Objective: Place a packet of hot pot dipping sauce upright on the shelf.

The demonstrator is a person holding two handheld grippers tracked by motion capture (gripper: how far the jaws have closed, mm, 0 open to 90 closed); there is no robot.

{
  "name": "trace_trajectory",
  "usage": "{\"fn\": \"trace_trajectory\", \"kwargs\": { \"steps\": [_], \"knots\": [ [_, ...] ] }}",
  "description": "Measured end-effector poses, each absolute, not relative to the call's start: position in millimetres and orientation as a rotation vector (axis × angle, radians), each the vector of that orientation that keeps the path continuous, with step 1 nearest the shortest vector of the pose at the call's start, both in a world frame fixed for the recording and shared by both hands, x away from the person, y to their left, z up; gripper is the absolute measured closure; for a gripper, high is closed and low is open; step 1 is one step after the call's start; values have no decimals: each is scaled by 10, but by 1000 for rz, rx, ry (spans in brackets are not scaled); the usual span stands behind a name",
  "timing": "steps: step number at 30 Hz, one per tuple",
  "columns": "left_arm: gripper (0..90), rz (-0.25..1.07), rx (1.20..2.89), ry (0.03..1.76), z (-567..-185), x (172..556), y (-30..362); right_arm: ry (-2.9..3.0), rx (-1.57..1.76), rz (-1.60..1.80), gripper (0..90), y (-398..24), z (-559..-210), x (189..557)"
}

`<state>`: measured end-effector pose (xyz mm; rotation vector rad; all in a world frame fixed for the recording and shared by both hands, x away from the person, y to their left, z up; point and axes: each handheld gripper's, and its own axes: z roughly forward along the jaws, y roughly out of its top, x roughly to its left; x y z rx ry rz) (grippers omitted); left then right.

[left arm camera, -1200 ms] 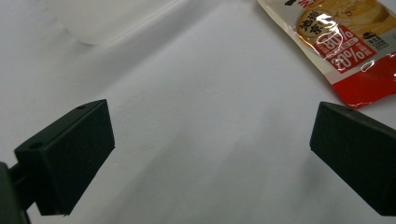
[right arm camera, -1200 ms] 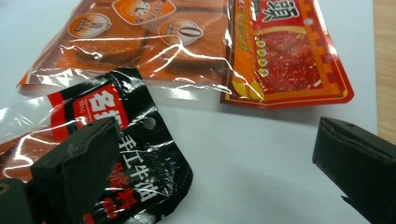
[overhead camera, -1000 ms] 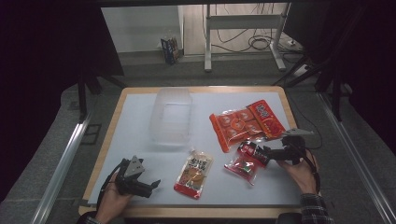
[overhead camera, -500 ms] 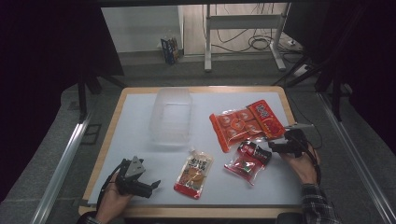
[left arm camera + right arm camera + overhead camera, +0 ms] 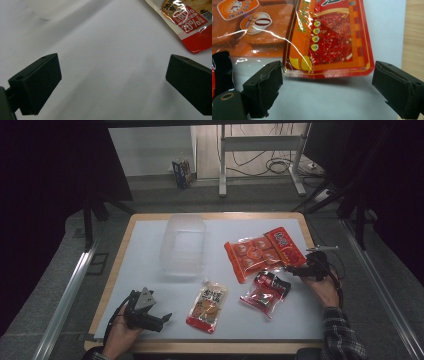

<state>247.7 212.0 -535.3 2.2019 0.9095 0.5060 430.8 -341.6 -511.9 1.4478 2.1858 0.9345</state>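
— Jaws first: how do we stand on each side?

— We see both pairs spread wide with nothing between them. Our right gripper point(image 5: 294, 269) sits at the right side of the desk point(image 5: 150, 245), its jaws framing the near edge of the big orange-red snack pack point(image 5: 329, 40) without touching it, as the right gripper view shows. Those jaws have just been closing a little, yet no thing is clamped. Our left gripper point(image 5: 162, 319) rests low at the near left corner, jaws gaping over bare white surface.

— And the count?

— We count three food packs and one clear plastic tub point(image 5: 182, 244). The orange-red pack point(image 5: 264, 251) lies right of centre, just ahead of the right gripper. A small red-and-black packet point(image 5: 265, 292) lies just nearer to us than that, beside the right hand. A red-and-white pouch point(image 5: 207, 306) lies in the near middle, between our two grippers. The tub stands upright at the far middle, apart from all three.

— Any writing we can read?

— On the pouch point(image 5: 190, 22), in the left gripper view, we read "80%" and "20%" on a red band, with characters above them too cropped to make out. On the orange-red pack we see a clock drawing and a badge with a large "0"; the remaining print is too small to tell.
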Motion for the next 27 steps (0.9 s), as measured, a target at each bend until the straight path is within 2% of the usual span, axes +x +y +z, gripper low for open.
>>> {"fn": "trace_trajectory", "kwargs": {
  "steps": [5, 14, 20, 24, 27],
  "knots": [
    [2, 507, 2205, 911, -5357, 2479, 2118, 2210, 1420, 957, 141, -3383, -5077, 4342],
    [3, 507, 2211, 908, -5361, 2477, 2109, 2257, 1366, 999, 331, -3212, -4879, 4399],
    [3, 506, 2214, 906, -5364, 2477, 2107, 2274, 1323, 907, 410, -3073, -4882, 4555],
    [4, 508, 2218, 906, -5367, 2478, 2105, 2284, 1326, 899, 512, -3052, -4891, 4663],
    [4, 509, 2220, 906, -5369, 2479, 2105, 2288, 1333, 897, 556, -3038, -4898, 4728]
  ]
}}
